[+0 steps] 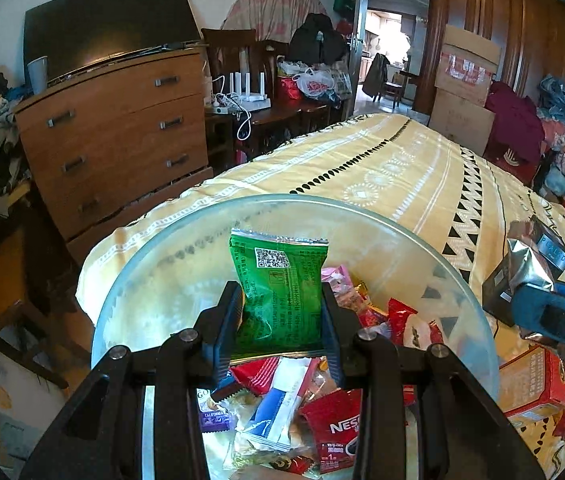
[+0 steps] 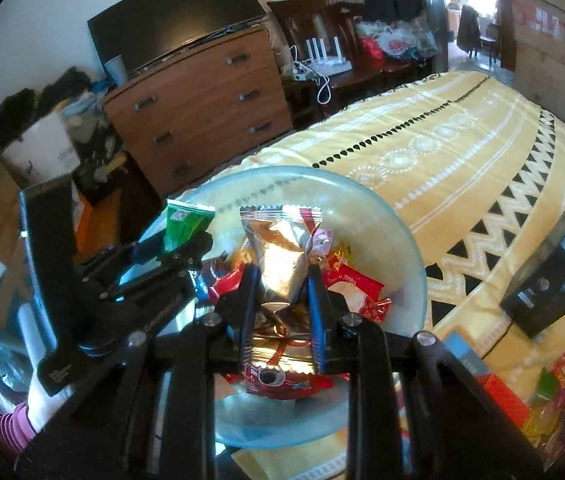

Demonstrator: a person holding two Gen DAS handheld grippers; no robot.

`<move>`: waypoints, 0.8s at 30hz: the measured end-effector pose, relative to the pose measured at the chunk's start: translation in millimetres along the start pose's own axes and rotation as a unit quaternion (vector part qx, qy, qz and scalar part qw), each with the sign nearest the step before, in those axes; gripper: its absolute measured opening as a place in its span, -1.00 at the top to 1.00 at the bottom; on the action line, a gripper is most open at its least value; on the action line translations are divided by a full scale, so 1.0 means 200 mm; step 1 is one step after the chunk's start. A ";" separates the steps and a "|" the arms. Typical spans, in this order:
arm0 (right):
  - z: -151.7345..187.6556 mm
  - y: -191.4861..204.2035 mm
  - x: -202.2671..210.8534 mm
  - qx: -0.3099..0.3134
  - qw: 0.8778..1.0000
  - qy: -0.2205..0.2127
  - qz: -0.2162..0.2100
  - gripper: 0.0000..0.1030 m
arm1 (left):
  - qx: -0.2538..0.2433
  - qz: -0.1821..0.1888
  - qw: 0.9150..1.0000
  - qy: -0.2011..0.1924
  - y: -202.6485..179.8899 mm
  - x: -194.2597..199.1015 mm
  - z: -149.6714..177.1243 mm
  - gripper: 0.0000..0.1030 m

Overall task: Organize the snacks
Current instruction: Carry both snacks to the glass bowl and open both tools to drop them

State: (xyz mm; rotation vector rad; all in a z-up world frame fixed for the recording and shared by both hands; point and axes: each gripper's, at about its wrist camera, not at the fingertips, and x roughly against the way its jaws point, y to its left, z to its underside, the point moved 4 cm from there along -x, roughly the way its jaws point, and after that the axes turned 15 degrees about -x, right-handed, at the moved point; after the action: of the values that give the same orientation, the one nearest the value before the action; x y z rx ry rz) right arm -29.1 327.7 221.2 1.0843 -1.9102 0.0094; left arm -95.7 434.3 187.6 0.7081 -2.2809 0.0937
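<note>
A round glass bowl (image 1: 186, 280) (image 2: 394, 240) sits on the yellow patterned bedspread and holds several wrapped snacks. My left gripper (image 1: 282, 300) is shut on a green snack packet (image 1: 282, 280), held upright over the bowl; in the right wrist view that gripper (image 2: 186, 242) and the green packet (image 2: 188, 220) show at the bowl's left rim. My right gripper (image 2: 284, 276) is shut on a silver foil packet (image 2: 282, 256) above the bowl's middle. In the left wrist view the right gripper (image 1: 538, 300) comes in from the right with the silver packet (image 1: 530, 268).
A wooden chest of drawers (image 1: 114, 136) stands left of the bed. A dark box (image 2: 554, 276) lies on the bedspread (image 2: 462, 152) to the right of the bowl. A red carton (image 1: 538, 384) and loose sweets (image 2: 562, 392) lie at the lower right.
</note>
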 end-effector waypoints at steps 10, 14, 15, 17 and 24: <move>0.00 0.03 -0.05 -0.001 1.000 0.005 0.006 0.49 | 0.004 0.000 1.000 0.007 0.01 -0.02 -0.01 0.24; 0.00 0.03 -0.05 -0.006 1.000 0.005 0.005 0.47 | 0.007 -0.003 1.000 0.008 0.02 -0.01 0.00 0.14; 0.00 0.03 -0.06 -0.007 1.000 0.005 0.004 0.46 | 0.006 -0.005 1.000 0.008 0.02 -0.01 -0.01 0.05; 0.00 0.04 -0.06 -0.007 1.000 0.005 0.005 0.32 | 0.004 -0.009 1.000 0.008 0.02 -0.02 0.00 -0.04; 0.01 0.05 -0.02 -0.013 1.000 -0.008 -0.004 0.05 | -0.004 -0.023 1.000 0.007 0.00 -0.01 0.00 -0.35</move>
State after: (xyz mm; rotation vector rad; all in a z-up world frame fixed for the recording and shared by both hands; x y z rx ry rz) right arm -35.4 335.6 220.8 1.0781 -1.9162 -0.0281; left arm -94.0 435.7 186.7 0.7524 -2.2500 0.0674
